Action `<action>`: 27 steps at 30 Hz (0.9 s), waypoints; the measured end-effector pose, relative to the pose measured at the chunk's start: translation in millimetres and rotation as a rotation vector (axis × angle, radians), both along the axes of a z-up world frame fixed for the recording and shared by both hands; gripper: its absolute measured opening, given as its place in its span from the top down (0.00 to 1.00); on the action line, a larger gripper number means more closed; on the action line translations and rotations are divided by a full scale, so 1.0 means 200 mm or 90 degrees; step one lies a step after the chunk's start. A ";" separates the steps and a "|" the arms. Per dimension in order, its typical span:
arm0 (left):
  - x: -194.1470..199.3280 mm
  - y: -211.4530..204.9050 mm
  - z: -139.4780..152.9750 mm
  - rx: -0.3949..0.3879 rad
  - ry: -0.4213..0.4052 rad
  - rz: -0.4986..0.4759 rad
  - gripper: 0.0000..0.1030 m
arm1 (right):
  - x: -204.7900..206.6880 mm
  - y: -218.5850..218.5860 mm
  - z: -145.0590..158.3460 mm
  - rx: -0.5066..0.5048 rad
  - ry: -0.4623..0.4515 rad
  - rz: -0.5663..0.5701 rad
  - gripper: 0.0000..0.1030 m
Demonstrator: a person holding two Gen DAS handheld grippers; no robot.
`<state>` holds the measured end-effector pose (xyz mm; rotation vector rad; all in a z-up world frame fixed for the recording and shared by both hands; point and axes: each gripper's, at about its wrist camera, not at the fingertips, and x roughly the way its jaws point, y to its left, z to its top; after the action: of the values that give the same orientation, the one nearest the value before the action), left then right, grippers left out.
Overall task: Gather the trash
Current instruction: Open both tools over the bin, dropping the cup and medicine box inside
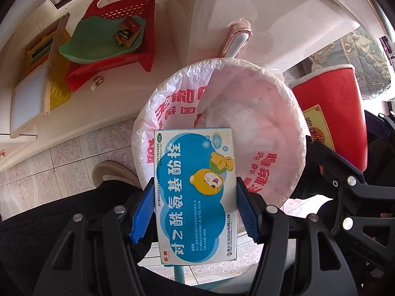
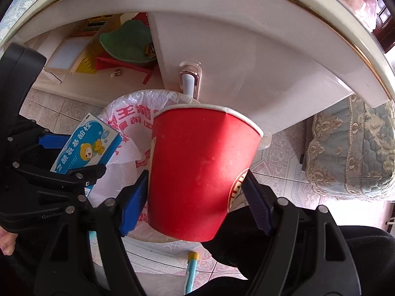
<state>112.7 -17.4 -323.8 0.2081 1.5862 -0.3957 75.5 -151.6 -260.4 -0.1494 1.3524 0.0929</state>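
Note:
My left gripper (image 1: 195, 209) is shut on a blue and white medicine box (image 1: 193, 192) with a cartoon bear, its blue pads (image 1: 143, 212) pressing both long sides. The box hangs straight over a round trash bin (image 1: 271, 128) lined with a white bag printed in red. My right gripper (image 2: 195, 199) is shut on a red paper cup (image 2: 197, 167), held upright beside and partly over the same bin (image 2: 128, 116). The cup (image 1: 330, 113) shows at the right of the left wrist view, and the box (image 2: 86, 148) at the left of the right wrist view.
A white table (image 1: 246, 12) with a metal leg (image 1: 234, 42) stands just behind the bin. A red plastic chair (image 1: 116, 7) with a green tray (image 1: 98, 42), a yellow crate (image 1: 59, 91) and a wooden abacus board (image 1: 32, 74) lie beyond. A person's dark trousers and shoe (image 1: 111, 170) are near. A pen (image 2: 191, 268) lies on the tiled floor.

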 end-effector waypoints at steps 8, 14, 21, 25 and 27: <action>0.04 0.00 -0.14 0.035 0.028 0.010 0.41 | 0.04 -0.03 -0.17 -0.002 0.048 -0.006 0.30; 0.06 -0.01 -0.20 0.031 0.046 0.016 0.41 | 0.04 -0.02 -0.29 0.015 0.091 -0.011 0.30; 0.07 -0.03 -0.25 0.034 0.057 0.011 0.41 | 0.04 -0.03 -0.32 0.030 0.105 -0.016 0.30; 0.08 -0.03 -0.27 0.038 0.059 0.015 0.41 | 0.03 -0.02 -0.33 0.026 0.107 -0.013 0.29; 0.08 -0.03 -0.28 0.043 0.060 0.017 0.40 | 0.03 -0.01 -0.33 0.026 0.107 -0.010 0.29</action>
<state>128.7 -22.5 -379.2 0.2220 1.6942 -0.3360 81.7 -154.3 -326.7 -0.0984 1.5177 0.1210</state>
